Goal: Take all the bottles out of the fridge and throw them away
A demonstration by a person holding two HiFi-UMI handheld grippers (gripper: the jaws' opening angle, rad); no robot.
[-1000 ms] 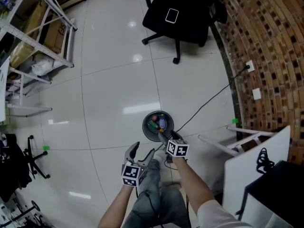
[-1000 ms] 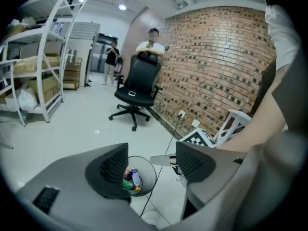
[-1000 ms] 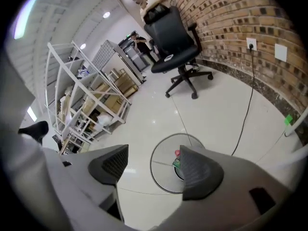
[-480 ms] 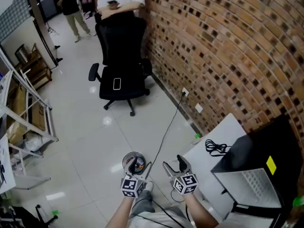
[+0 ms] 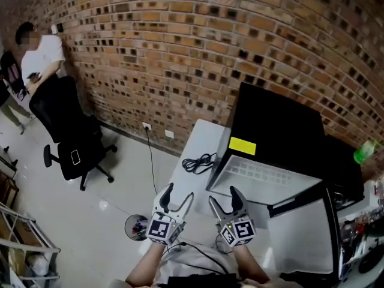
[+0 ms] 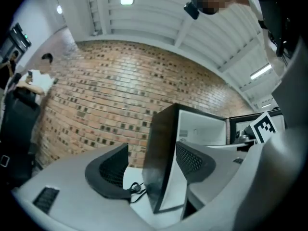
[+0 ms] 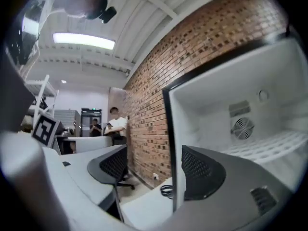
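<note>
A: What is changing in the head view?
B: A second ago it was looking down at the floor [image 5: 90, 221], with the bin [image 5: 127, 228] just past the tongs; now it is facing the brick wall [image 5: 210, 41] and the black fridge [image 5: 276, 131]. The left gripper [image 5: 178, 194] and right gripper [image 5: 223, 195] are hanging side by side, both gaping wide and gripping nothing; the right one's jaws have just been easing in slightly. The bin is sitting beside the left gripper, the bottles [image 5: 140, 225] showing in it as small coloured bits.
A: And the surface?
B: The fridge is standing on a white table [image 5: 201, 140], its door [image 5: 306, 233] hanging open, a coiled cable [image 5: 198, 162] lying beside it.
A: The left gripper view?
B: Its wide jaws are framing the fridge's dark edge against the bricks.
A: The right gripper view?
B: Wide jaws again, looking into the white inside with a round fan [image 7: 242, 127] and a wire shelf [image 7: 269, 146]; a person [image 7: 117, 121] is standing by the wall
</note>
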